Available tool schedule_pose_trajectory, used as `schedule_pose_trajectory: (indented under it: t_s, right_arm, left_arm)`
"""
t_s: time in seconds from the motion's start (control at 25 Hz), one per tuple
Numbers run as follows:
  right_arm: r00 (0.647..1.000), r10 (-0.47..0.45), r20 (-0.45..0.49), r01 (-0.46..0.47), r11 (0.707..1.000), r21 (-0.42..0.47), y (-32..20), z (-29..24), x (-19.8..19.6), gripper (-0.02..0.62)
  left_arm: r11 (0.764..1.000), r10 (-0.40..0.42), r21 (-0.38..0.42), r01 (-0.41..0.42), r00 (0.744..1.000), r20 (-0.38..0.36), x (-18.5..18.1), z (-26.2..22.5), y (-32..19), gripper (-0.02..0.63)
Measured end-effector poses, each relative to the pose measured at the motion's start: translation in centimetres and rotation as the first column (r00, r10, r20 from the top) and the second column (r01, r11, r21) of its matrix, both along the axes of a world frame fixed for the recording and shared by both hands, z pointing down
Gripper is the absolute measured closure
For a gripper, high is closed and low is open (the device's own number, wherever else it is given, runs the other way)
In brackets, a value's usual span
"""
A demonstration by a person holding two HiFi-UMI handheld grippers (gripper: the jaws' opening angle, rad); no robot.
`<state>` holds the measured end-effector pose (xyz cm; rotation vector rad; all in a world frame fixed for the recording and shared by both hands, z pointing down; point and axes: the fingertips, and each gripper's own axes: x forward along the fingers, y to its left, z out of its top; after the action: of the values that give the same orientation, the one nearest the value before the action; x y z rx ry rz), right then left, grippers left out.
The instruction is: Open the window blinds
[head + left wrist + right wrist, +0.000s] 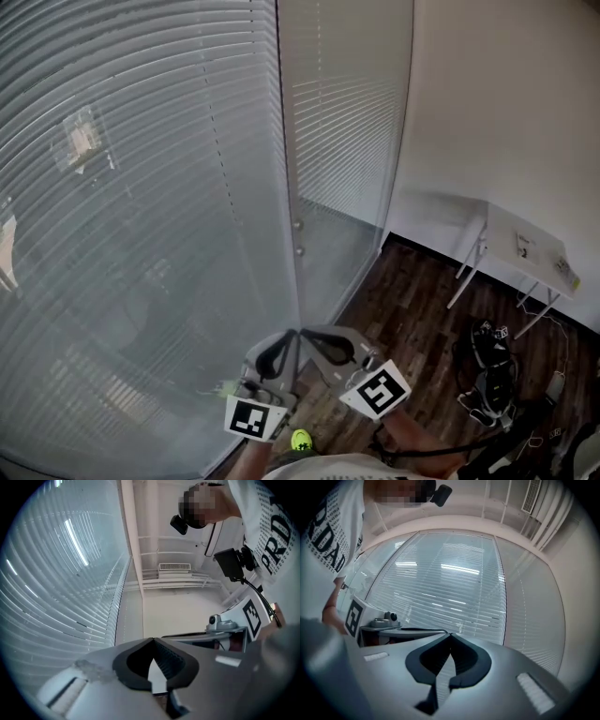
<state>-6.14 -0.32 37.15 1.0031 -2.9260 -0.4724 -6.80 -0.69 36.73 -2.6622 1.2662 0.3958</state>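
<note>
Closed horizontal window blinds (141,187) fill the left of the head view, and a narrower blind panel (342,122) hangs beside them. Two small cord ends (298,226) dangle along the frame between the panels. My left gripper (292,334) and right gripper (306,331) sit side by side low in the head view, tips nearly meeting, just in front of that frame. Both are shut with nothing between the jaws. The left gripper (152,640) has the blinds (56,588) on its left. The right gripper (450,634) faces the blinds (445,588).
A small white table (530,248) stands against the wall (497,103) at right. Dark bags and cables (489,370) lie on the dark wooden floor (412,309). A yellow-green object (301,439) shows below the grippers.
</note>
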Motion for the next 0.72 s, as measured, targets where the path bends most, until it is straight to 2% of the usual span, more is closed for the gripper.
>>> schedule_pose_trajectory:
  t_s: [0.16,0.4,0.52,0.6,0.72]
  right_arm:
    - [1.0,0.024,-0.01,-0.024,1.0,0.01,-2.0,-0.5,-0.1,0.588]
    - [0.998,0.055,-0.012,-0.055,0.998,0.017,-4.5,-0.7,-0.6,0.589]
    - [0.998,0.069,-0.011,-0.069,0.997,0.016,-5.5,-0.6,-1.3,0.588]
    - [0.997,0.074,-0.013,-0.073,0.997,0.017,-6.1,-0.5,-2.0,0.588]
    - [0.997,0.073,-0.018,-0.073,0.997,0.025,-7.0,-0.2,-3.2,0.588]
  left_arm:
    - [1.0,0.012,0.013,-0.013,0.998,0.059,-0.3,0.0,-2.1,0.615]
    - [0.999,0.044,0.022,-0.045,0.998,0.048,-0.6,-0.4,-4.4,0.615]
    - [0.998,0.053,0.02,-0.055,0.996,0.07,-1.2,-0.1,-5.3,0.615]
    - [0.999,0.049,0.016,-0.05,0.997,0.063,-2.0,0.0,-5.9,0.615]
    - [0.999,0.045,0.01,-0.045,0.999,0.001,-3.2,-0.3,-6.7,0.615]
